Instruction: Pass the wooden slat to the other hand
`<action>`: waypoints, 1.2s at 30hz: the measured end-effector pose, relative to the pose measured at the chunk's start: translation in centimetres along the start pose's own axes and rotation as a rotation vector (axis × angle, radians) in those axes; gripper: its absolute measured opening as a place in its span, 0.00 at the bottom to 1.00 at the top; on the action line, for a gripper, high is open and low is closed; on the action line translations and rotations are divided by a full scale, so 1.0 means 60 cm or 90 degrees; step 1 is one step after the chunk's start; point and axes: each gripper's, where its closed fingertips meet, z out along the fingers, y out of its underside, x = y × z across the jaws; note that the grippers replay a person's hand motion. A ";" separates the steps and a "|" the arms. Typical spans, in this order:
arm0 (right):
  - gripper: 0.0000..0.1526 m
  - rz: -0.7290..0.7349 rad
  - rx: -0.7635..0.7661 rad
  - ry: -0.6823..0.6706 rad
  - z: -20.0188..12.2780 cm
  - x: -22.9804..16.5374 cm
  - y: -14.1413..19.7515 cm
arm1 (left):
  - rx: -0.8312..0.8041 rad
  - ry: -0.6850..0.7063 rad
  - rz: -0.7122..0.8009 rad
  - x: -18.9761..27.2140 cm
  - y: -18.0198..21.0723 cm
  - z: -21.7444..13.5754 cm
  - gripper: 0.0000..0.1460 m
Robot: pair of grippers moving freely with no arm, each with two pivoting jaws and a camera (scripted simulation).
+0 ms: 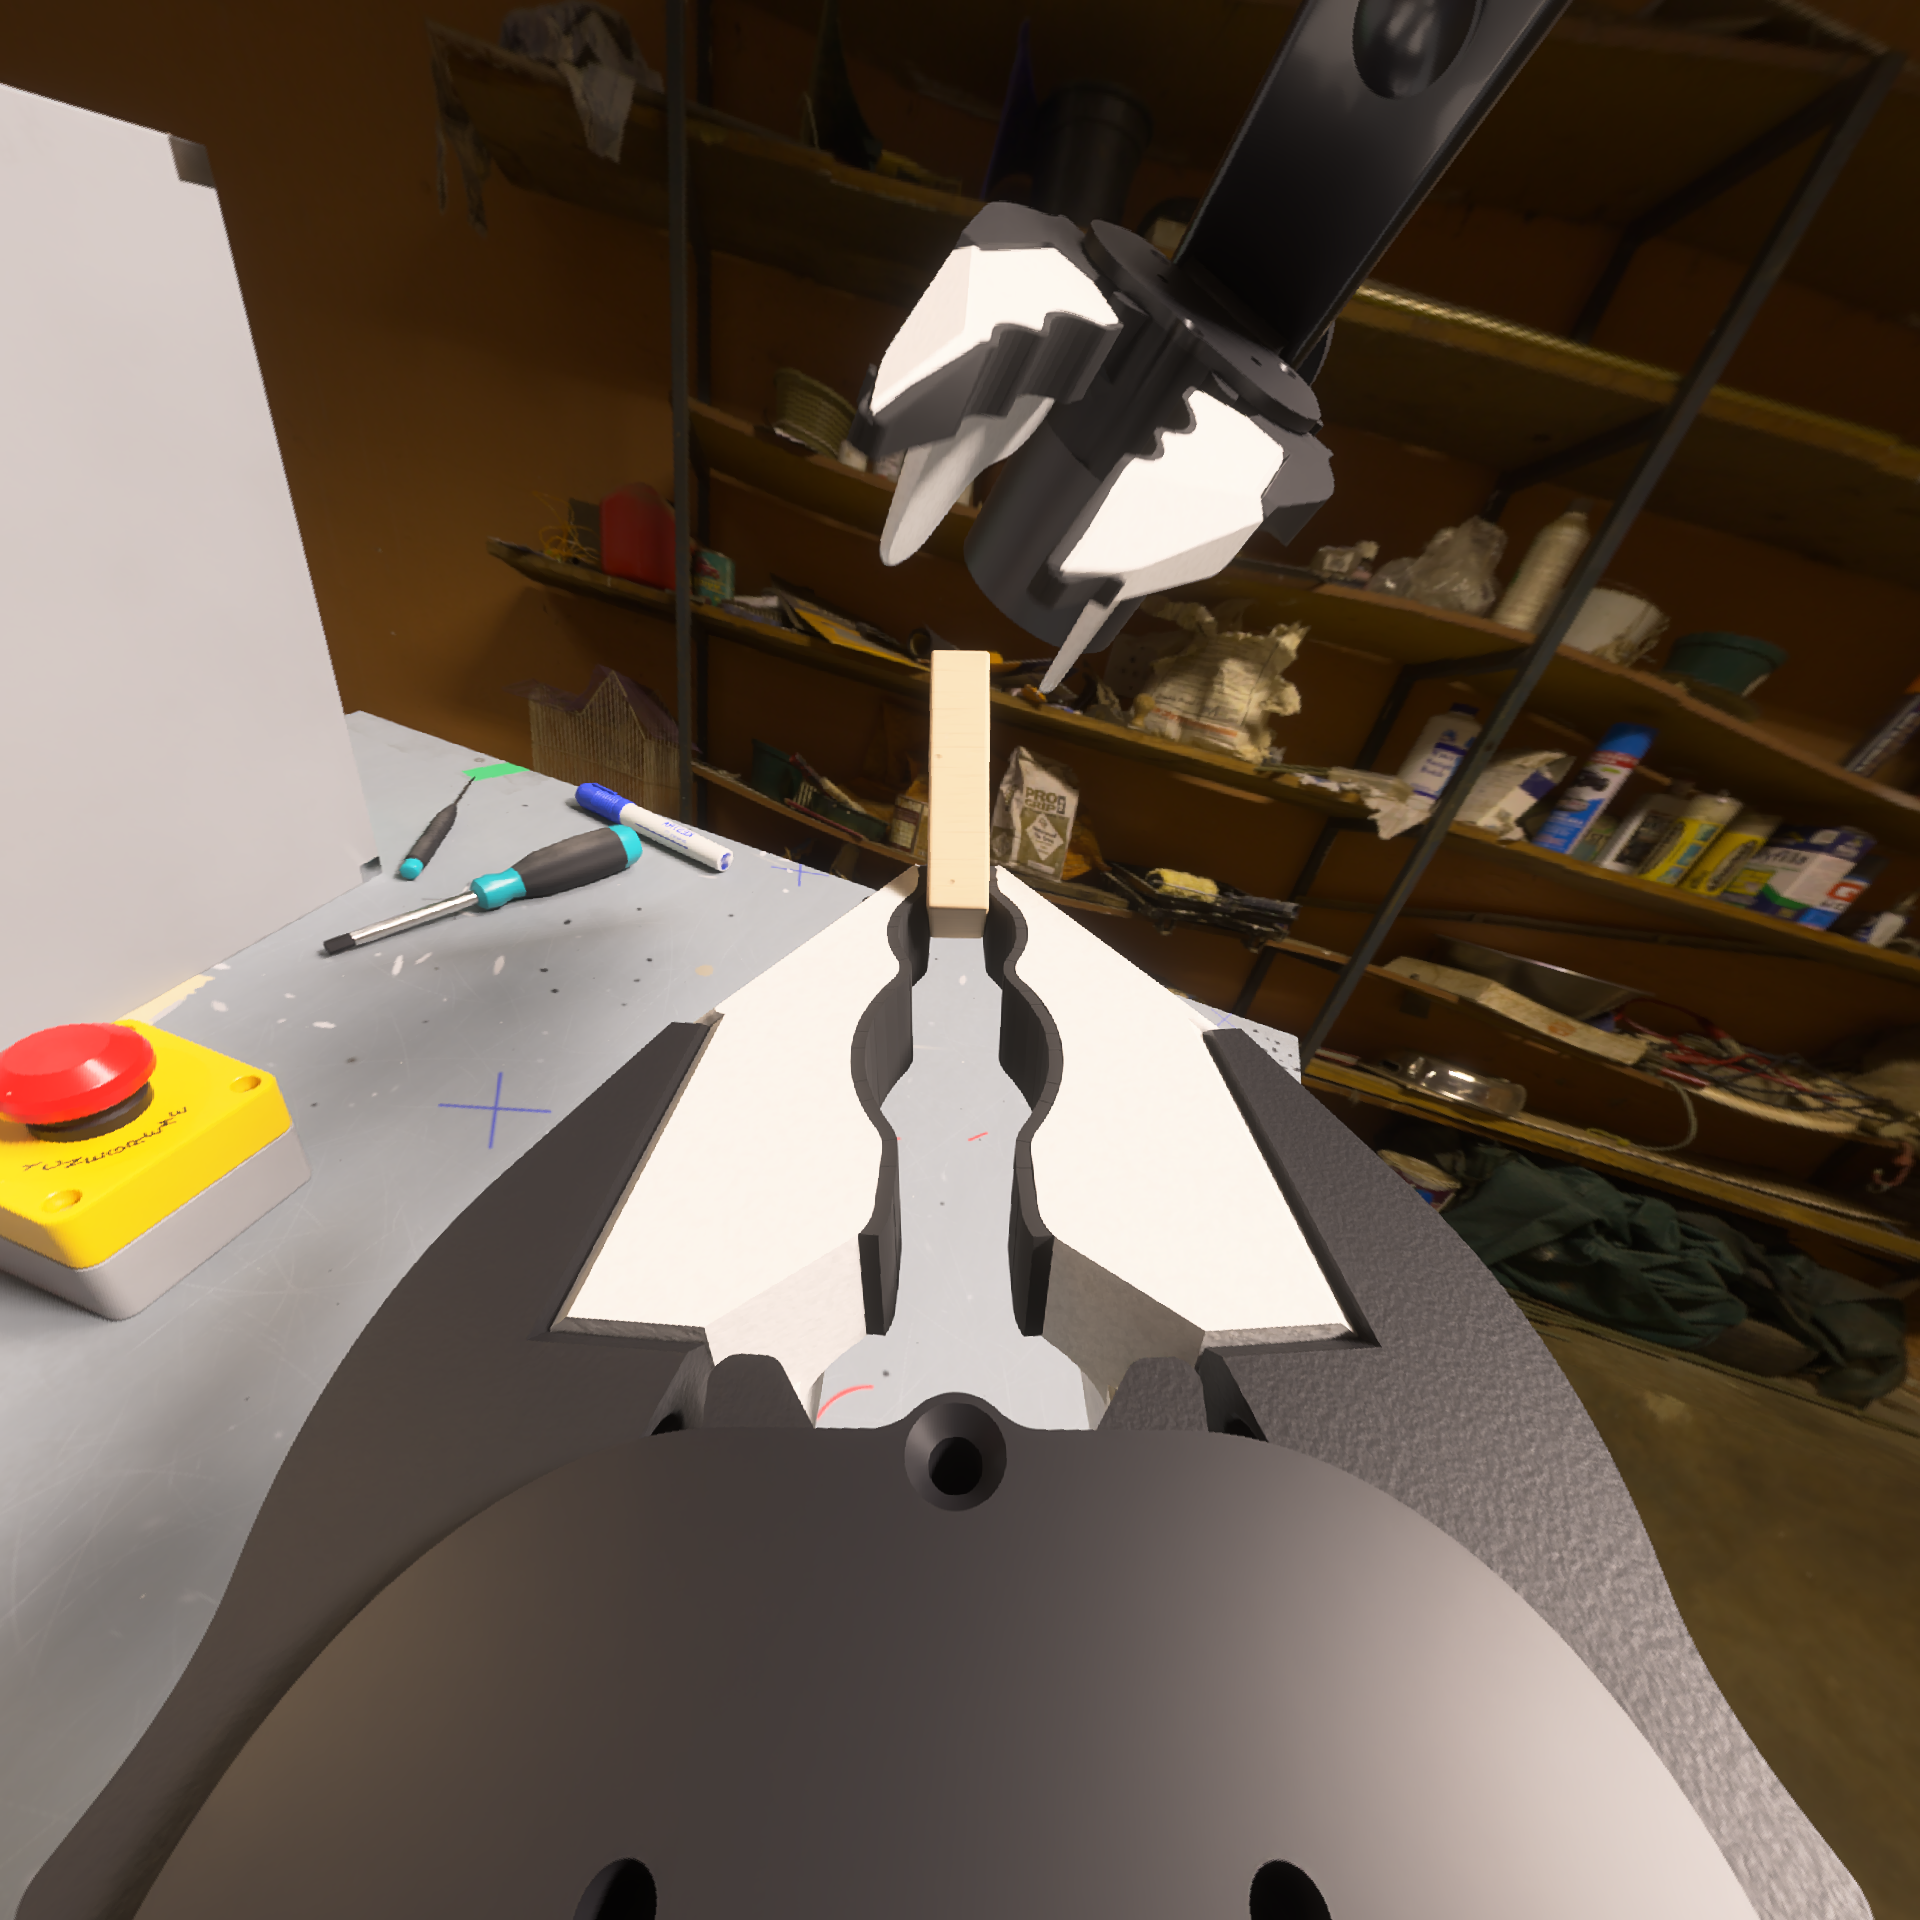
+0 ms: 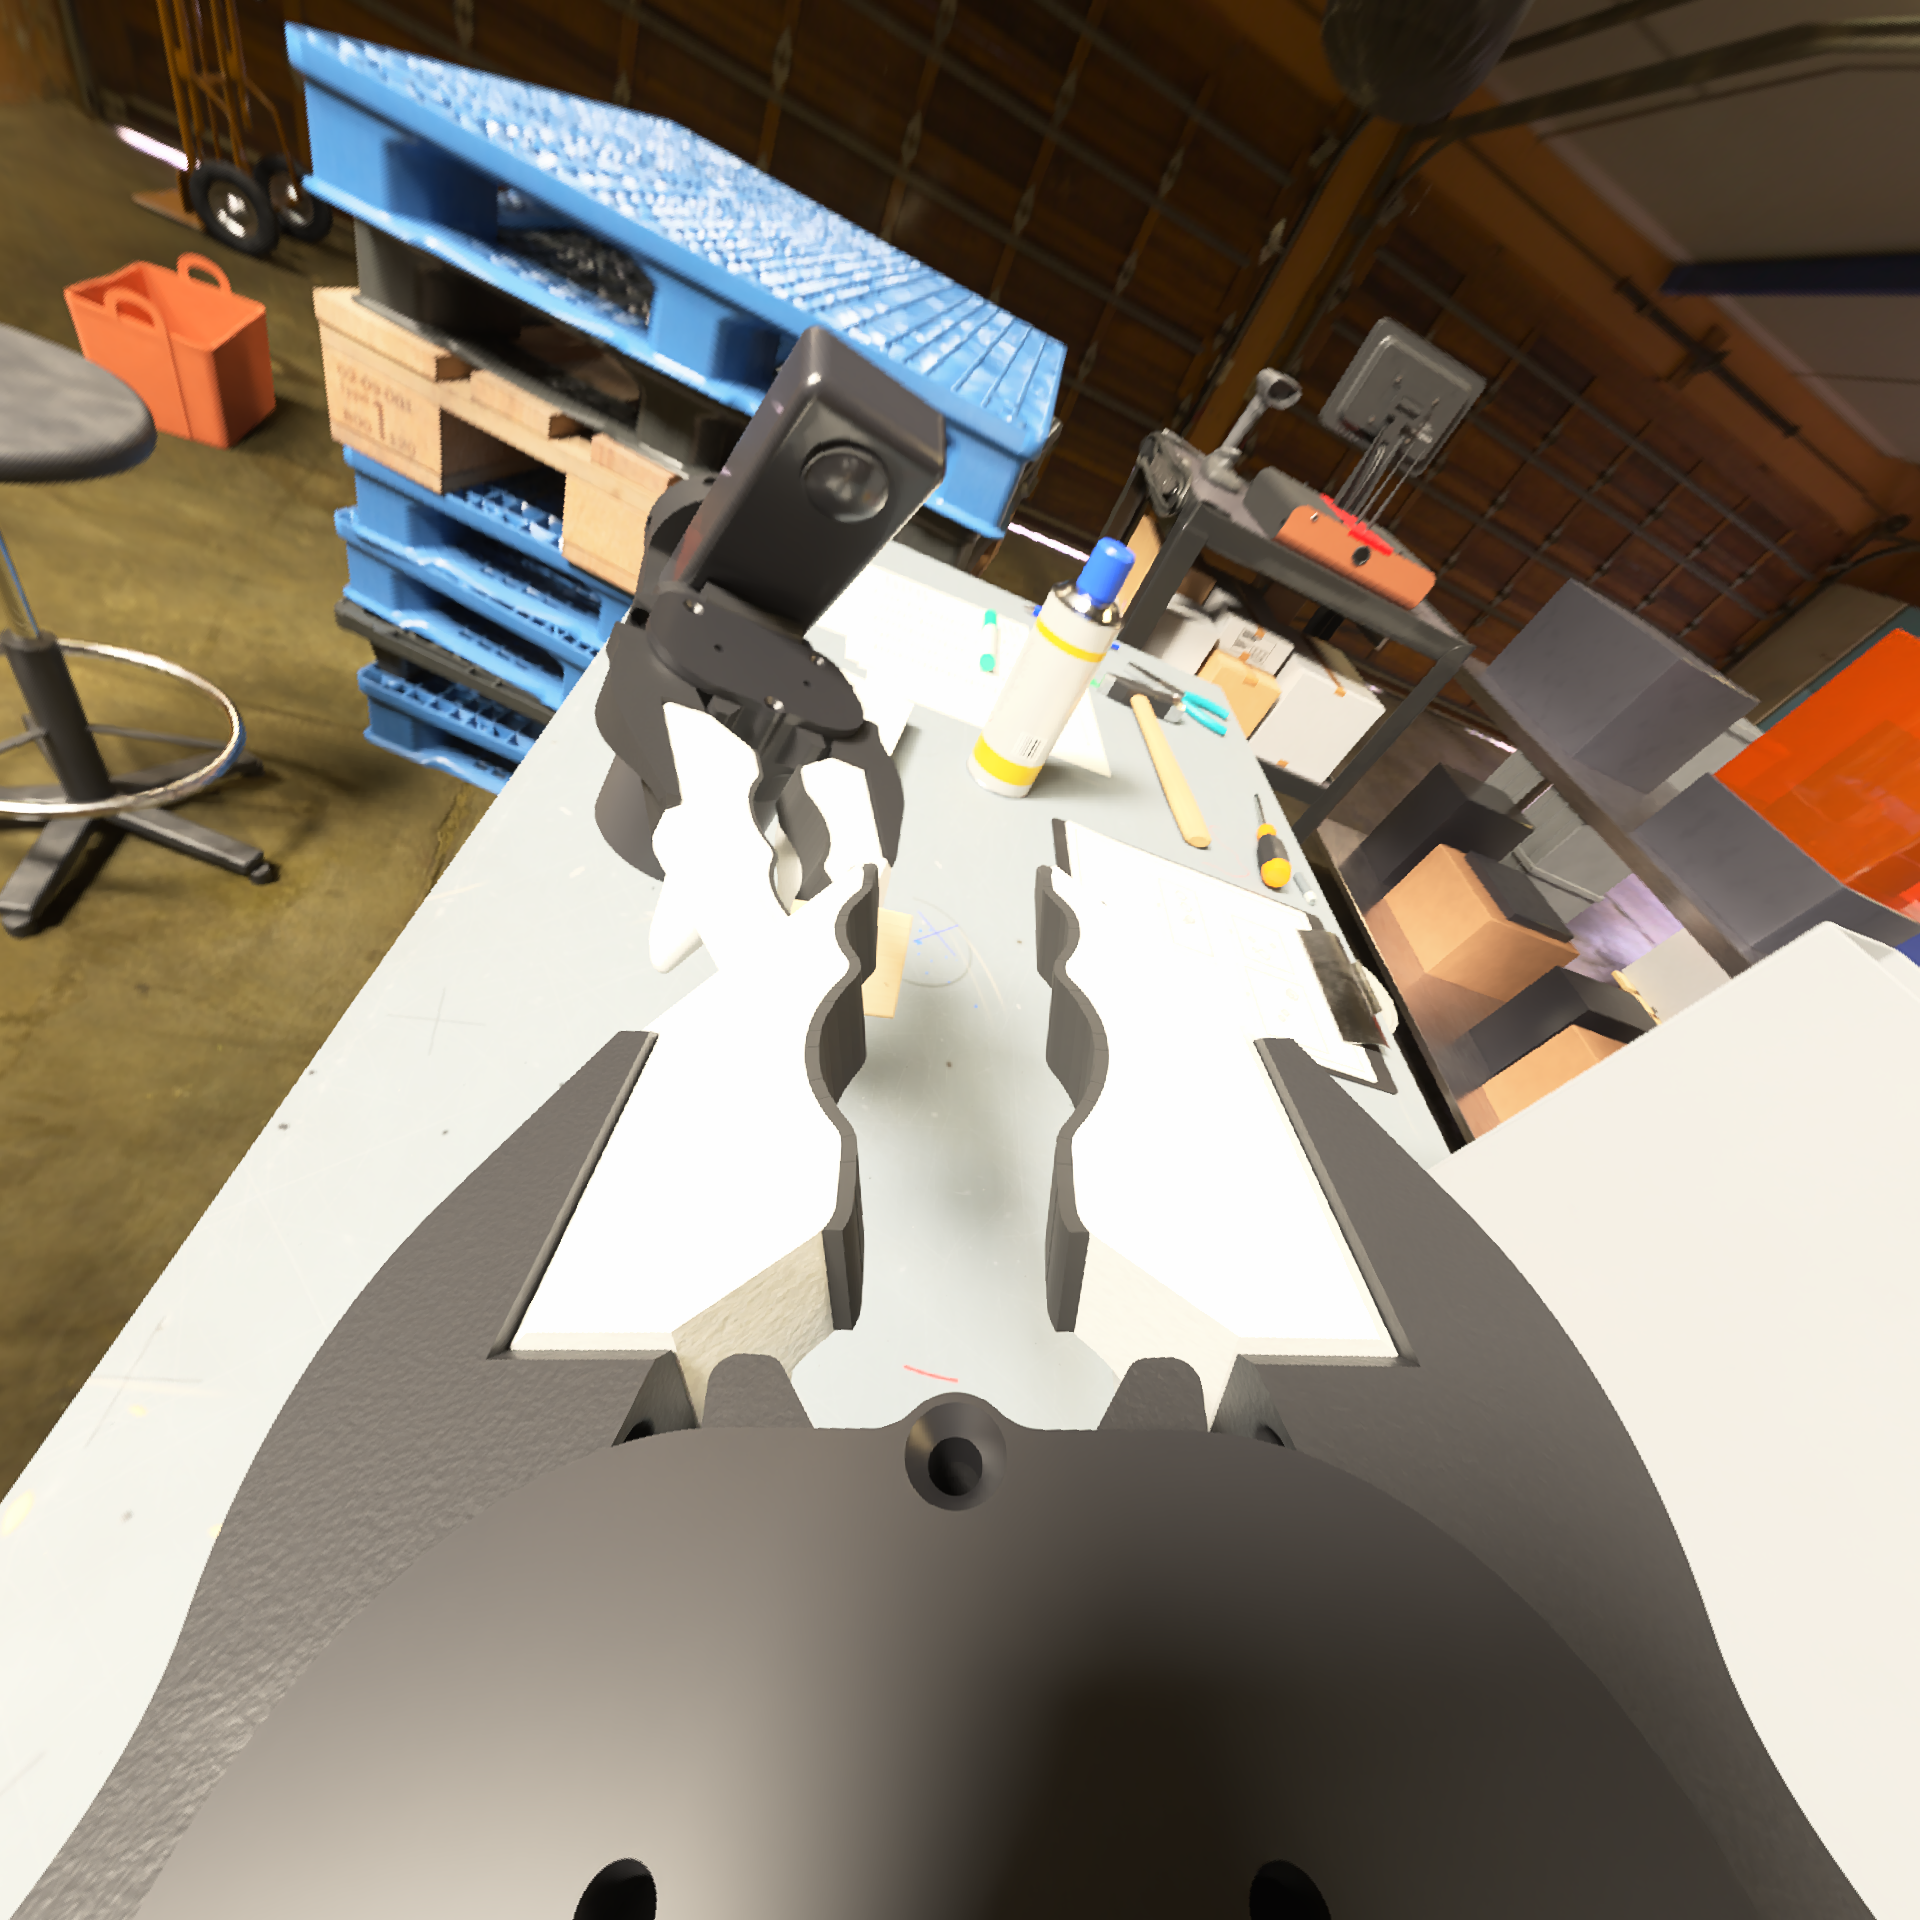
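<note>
Wooden slat clamped upright in the left gripper, right gripper spread just above it.

Above the grey workbench (image 1: 260,1382), the left gripper (image 1: 958,894) pinches the lower end of the wooden slat (image 1: 958,790) between its fingertips, so the slat stands up from them. The right gripper (image 1: 987,613) hangs over the slat's top end, fingers apart, one tip just beside the slat's upper corner without holding it. Left of the slat on the bench lie a teal-handled screwdriver (image 1: 499,883) and a blue-capped marker (image 1: 655,824); nearer, a yellow box with a red button (image 1: 104,1132).
</note>
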 end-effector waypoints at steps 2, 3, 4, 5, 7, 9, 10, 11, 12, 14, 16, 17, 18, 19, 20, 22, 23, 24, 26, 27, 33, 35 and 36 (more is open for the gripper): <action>0.22 0.006 0.011 -0.007 -0.012 0.005 0.004 | 0.000 -0.006 -0.003 -0.005 0.002 0.002 0.06; 0.24 0.004 0.002 -0.026 -0.013 0.001 0.011 | -0.002 -0.008 -0.001 -0.005 0.002 0.003 0.06; 0.26 -0.008 -0.019 -0.048 -0.012 -0.005 0.024 | -0.005 -0.002 0.000 -0.001 0.001 0.004 0.06; 0.29 -0.041 -0.048 -0.065 -0.010 -0.012 0.039 | -0.008 0.010 -0.006 0.005 0.000 0.004 0.06; 0.38 -0.175 -0.077 -0.083 -0.006 -0.030 0.065 | -0.028 0.044 -0.035 0.018 0.003 0.004 0.06; 0.41 -0.269 -0.057 -0.124 -0.003 -0.060 0.073 | -0.057 0.083 -0.076 0.032 0.011 0.002 0.06; 0.41 -0.262 -0.043 -0.143 0.000 -0.070 0.068 | -0.071 0.094 -0.093 0.036 0.015 0.000 0.06; 0.41 -0.231 -0.031 -0.157 0.003 -0.077 0.061 | -0.082 0.100 -0.103 0.039 0.018 -0.002 0.06; 0.40 -0.197 -0.021 -0.170 0.004 -0.081 0.054 | -0.091 0.102 -0.108 0.042 0.021 -0.003 0.06; 0.40 -0.166 -0.001 -0.194 0.005 -0.088 0.048 | -0.101 0.107 -0.116 0.048 0.024 -0.006 0.06; 0.40 -0.181 0.012 -0.208 0.004 -0.095 0.048 | -0.107 0.121 -0.124 0.057 0.025 -0.009 0.06; 0.40 -0.195 0.018 -0.216 0.004 -0.100 0.049 | -0.114 0.129 -0.129 0.062 0.026 -0.011 0.06; 0.40 -0.214 0.025 -0.222 0.004 -0.105 0.049 | -0.125 0.138 -0.136 0.067 0.029 -0.012 0.06; 0.40 -0.238 0.033 -0.221 0.005 -0.109 0.049 | -0.139 0.151 -0.143 0.072 0.032 -0.013 0.06; 0.40 -0.256 0.041 -0.225 0.005 -0.115 0.049 | -0.152 0.163 -0.149 0.077 0.036 -0.014 0.06; 0.40 -0.280 0.048 -0.237 0.005 -0.126 0.049 | -0.170 0.181 -0.158 0.084 0.042 -0.015 0.06; 0.39 -0.287 0.048 -0.239 0.005 -0.130 0.049 | -0.177 0.187 -0.163 0.086 0.044 -0.016 0.06; 0.39 -0.295 0.047 -0.240 0.005 -0.133 0.049 | -0.182 0.193 -0.168 0.088 0.046 -0.017 0.06; 0.39 -0.308 0.046 -0.242 0.005 -0.138 0.050 | -0.194 0.207 -0.175 0.092 0.051 -0.018 0.06; 0.39 -0.313 0.043 -0.245 0.005 -0.140 0.052 | -0.202 0.216 -0.180 0.095 0.053 -0.019 0.06; 0.32 -0.318 0.039 -0.251 0.007 -0.142 0.058 | -0.217 0.276 -0.205 0.113 0.057 -0.023 0.06; 0.30 -0.311 0.045 -0.257 0.008 -0.145 0.058 | -0.225 0.282 -0.207 0.115 0.059 -0.022 0.06; 0.29 -0.308 0.048 -0.263 0.009 -0.147 0.057 | -0.228 0.282 -0.208 0.115 0.060 -0.021 0.06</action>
